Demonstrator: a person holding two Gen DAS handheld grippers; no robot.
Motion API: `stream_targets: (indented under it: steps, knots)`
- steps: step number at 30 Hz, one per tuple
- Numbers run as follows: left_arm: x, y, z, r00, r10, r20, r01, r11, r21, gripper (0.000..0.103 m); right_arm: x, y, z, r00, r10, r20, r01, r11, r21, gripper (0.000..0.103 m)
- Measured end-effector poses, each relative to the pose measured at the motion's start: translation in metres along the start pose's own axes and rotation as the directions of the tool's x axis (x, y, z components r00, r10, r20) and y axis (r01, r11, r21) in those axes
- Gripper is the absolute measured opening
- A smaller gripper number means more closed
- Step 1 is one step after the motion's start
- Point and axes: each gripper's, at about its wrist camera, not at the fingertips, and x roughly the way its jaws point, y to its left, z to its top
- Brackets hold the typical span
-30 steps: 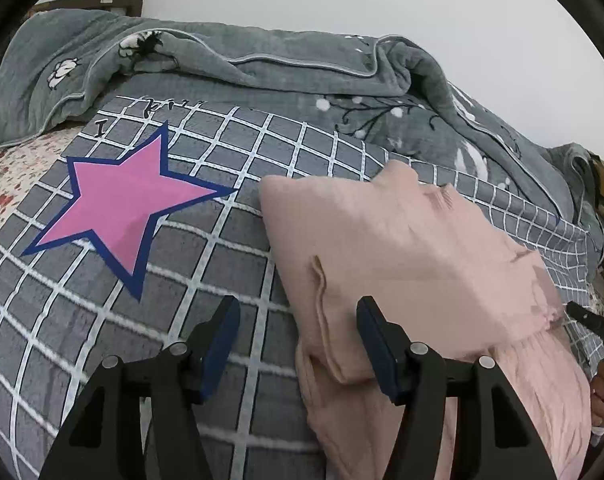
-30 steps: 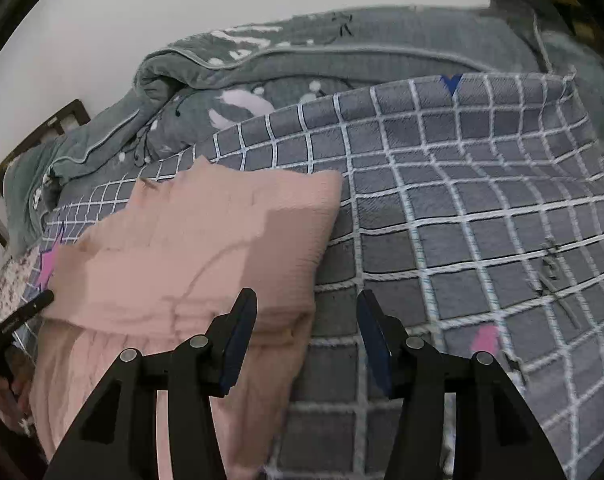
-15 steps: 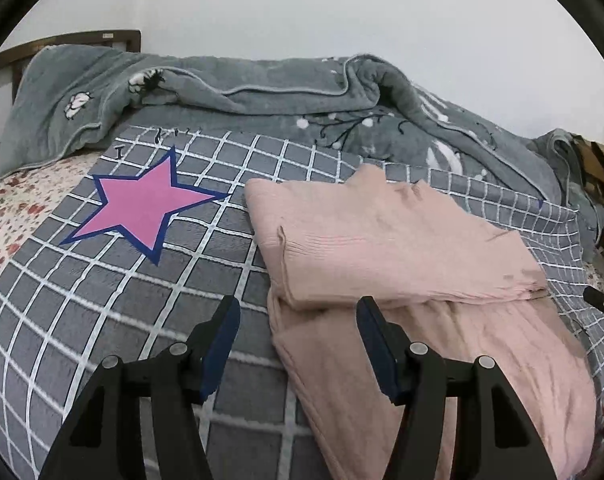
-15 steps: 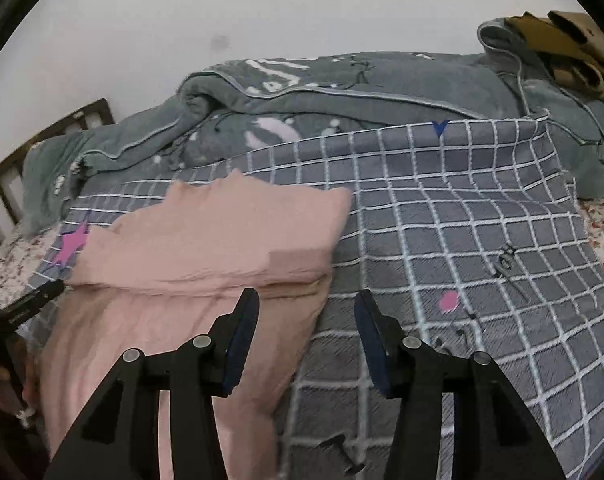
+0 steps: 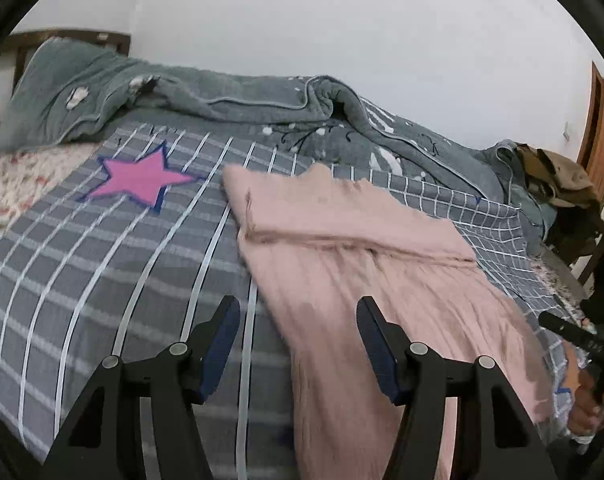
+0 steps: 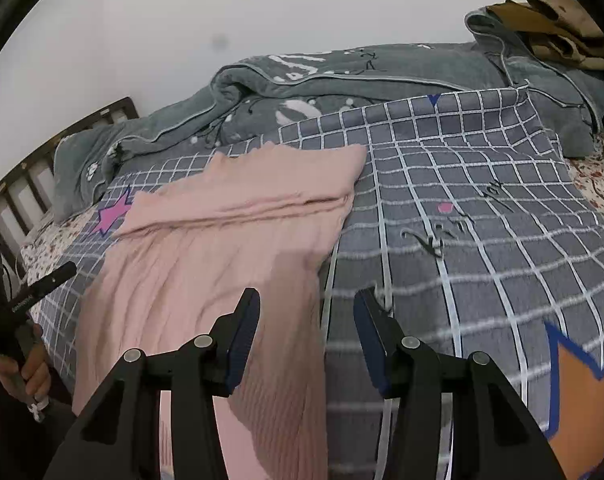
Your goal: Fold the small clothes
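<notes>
Pink garment [image 5: 354,248] between both tongs, left tongs [image 5: 298,336], right tongs [image 6: 306,328] wide, empty.

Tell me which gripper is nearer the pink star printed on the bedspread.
Left. The pink star lies ahead and slightly left of the left gripper. From the right gripper it sits far off, beyond the pink garment.

Grey checked bedspread [image 5: 102,280], pink star [image 5: 140,180], rumpled grey blanket [image 5: 230,96], brown headboard [image 6: 30,188]
</notes>
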Motion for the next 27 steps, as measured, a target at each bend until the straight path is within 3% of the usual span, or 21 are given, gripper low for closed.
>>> stream_targets:
  steps: [13, 20, 27]
  knots:
    - [-0.027, -0.004, -0.073, 0.991, 0.031, -0.129, -0.03, 0.999, 0.014, 0.059, -0.024, 0.004, -0.063, 0.998, 0.002, -0.063, -0.001, 1.0, 0.028, 0.048]
    - [-0.022, -0.007, -0.082, 0.985, 0.064, -0.158, -0.058, 0.997, 0.044, 0.059, -0.028, 0.006, -0.085, 0.996, -0.032, -0.078, 0.035, 0.999, 0.035, 0.048]
    - [-0.013, -0.011, -0.085, 0.981, 0.068, -0.18, -0.061, 0.997, 0.044, 0.059, -0.019, 0.01, -0.085, 0.993, -0.066, -0.095, 0.068, 0.998, 0.011, 0.048]
